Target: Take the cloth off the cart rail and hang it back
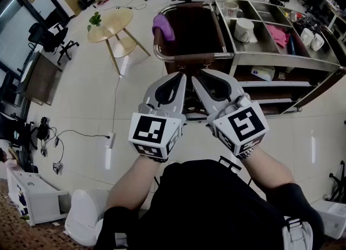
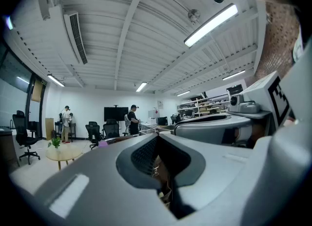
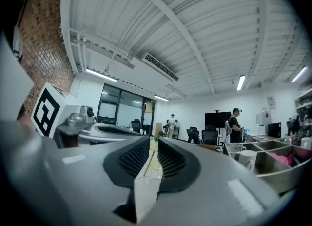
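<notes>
The purple cloth [image 1: 163, 27] is seen bunched over the cart rail [image 1: 186, 57], at the rail's 10 o'clock corner, and it is touched by neither tool. The left tool [image 1: 182, 77] and the right tool [image 1: 195, 78] are held side by side well short of the rail, aimed toward 12 o'clock. Each is parted only by a narrow slit with nothing between the jaws.

The first risk is judged to lie in that slit. If the jaws are not spread before the approach, the cloth could be shoved along the curved corner and dropped to the floor instead of being pinched. A bite taken too deep could catch the rail along with the fabric, so the lift would be blocked or the cart [image 1: 281, 62] dragged. The pink cloth [image 1: 279, 34] in the tray at 1 o'clock could be mistaken for the target. With the tools so close together, a knock between them is also possible
</notes>
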### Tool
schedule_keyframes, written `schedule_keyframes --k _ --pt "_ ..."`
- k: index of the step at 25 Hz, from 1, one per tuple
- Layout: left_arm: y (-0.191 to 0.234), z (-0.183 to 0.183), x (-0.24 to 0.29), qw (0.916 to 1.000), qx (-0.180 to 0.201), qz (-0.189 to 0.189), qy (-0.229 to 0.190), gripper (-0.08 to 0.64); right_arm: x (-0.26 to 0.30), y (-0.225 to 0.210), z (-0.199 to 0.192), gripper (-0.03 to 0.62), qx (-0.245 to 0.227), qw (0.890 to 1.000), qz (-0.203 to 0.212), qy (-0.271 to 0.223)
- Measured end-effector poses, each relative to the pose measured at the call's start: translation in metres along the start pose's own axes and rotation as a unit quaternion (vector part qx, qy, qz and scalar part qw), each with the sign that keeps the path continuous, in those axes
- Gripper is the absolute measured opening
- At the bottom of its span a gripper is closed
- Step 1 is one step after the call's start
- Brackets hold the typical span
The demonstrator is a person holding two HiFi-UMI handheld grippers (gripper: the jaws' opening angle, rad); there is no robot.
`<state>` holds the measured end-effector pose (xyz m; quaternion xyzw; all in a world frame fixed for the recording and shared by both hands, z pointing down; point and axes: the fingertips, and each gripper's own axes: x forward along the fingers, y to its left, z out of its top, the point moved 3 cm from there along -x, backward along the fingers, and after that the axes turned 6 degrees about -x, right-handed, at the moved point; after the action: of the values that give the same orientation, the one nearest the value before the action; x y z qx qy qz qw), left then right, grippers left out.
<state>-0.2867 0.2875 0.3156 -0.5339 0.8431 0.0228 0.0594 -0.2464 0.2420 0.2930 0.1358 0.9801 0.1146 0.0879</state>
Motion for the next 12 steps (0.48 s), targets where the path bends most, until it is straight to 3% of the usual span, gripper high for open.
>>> schedule_keyframes --k 12 --pt "0.038 -0.001 0.015 0.9999 0.002 0.008 -0.01 0.003 0.042 -0.015 0.002 0.055 -0.004 1.0 0.005 -0.003"
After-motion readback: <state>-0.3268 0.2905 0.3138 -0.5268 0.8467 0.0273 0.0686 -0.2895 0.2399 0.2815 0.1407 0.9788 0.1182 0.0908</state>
